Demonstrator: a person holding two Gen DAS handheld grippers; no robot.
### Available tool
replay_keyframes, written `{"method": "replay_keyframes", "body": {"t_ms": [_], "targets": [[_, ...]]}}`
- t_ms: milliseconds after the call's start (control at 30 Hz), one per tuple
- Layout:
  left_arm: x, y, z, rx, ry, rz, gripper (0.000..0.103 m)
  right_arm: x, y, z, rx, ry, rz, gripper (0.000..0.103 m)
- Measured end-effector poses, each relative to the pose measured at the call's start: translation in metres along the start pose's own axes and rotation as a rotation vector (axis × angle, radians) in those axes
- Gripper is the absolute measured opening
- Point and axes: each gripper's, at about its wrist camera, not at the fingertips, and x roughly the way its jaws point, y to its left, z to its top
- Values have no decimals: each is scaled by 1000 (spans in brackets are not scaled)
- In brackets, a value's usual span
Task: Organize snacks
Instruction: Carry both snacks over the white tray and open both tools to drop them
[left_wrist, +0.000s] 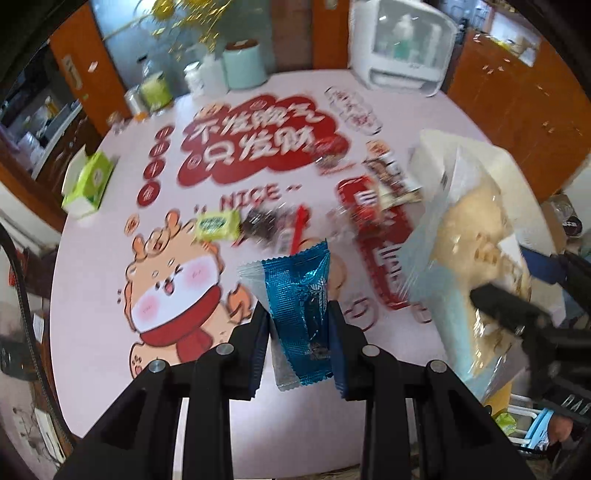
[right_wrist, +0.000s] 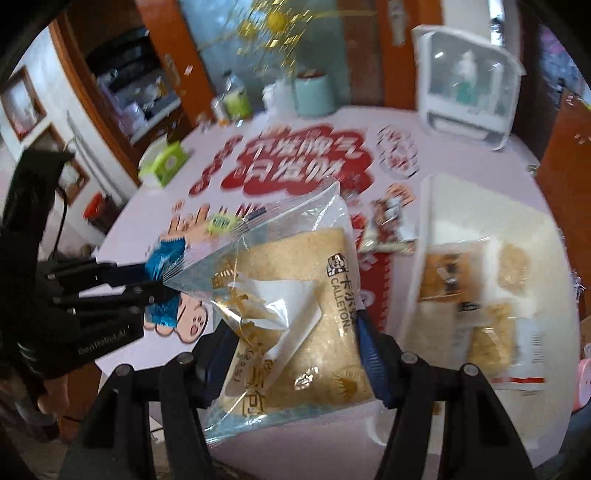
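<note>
My left gripper (left_wrist: 297, 314) is shut on a blue foil snack packet (left_wrist: 299, 291), held above the pink table mat (left_wrist: 110, 295); the packet's crimped top sticks up between the fingers. My right gripper (right_wrist: 295, 328) is shut on a clear bag of golden bread (right_wrist: 295, 266), both pads pressing its sides. That bag (left_wrist: 472, 236) shows at the right of the left wrist view with the right gripper (left_wrist: 513, 288) on it. The left gripper (right_wrist: 159, 280) and blue packet (right_wrist: 166, 258) show at the left of the right wrist view. A white tray (right_wrist: 428, 221) to the right holds similar bread packets.
Loose snacks lie mid-table: a yellow-green packet (left_wrist: 218, 223), a dark packet (left_wrist: 266, 225), a red packet (left_wrist: 369, 206) and brown packets (left_wrist: 391, 173). A green tissue box (left_wrist: 88, 181) sits at the left edge. A white appliance (left_wrist: 402, 48) and mint canister (left_wrist: 243, 66) stand at the back.
</note>
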Motion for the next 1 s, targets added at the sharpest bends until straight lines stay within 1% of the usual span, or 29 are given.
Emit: {"method": "replay_keyframes", "body": {"t_ms": [67, 200, 433, 567, 733, 833, 1000], "targets": [[-10, -18, 6, 28, -27, -12, 28, -17, -14, 3, 23, -36, -19, 63], [-28, -63, 16, 93, -78, -44, 29, -51, -55, 8, 93, -115, -76, 63], [-41, -139, 37, 166, -126, -94, 29, -86, -118, 6, 180, -189, -139, 63], [-42, -176, 47, 183, -146, -117, 29, -96, -147, 4, 211, -205, -163, 63], [-40, -214, 55, 190, -162, -138, 29, -99, -175, 10, 206, -199, -177, 63], [-35, -231, 60, 187, -156, -134, 29, -101, -189, 13, 207, -199, -176, 64], [-23, -245, 68, 173, -137, -117, 29, -97, -205, 20, 210, -191, -164, 64]]}}
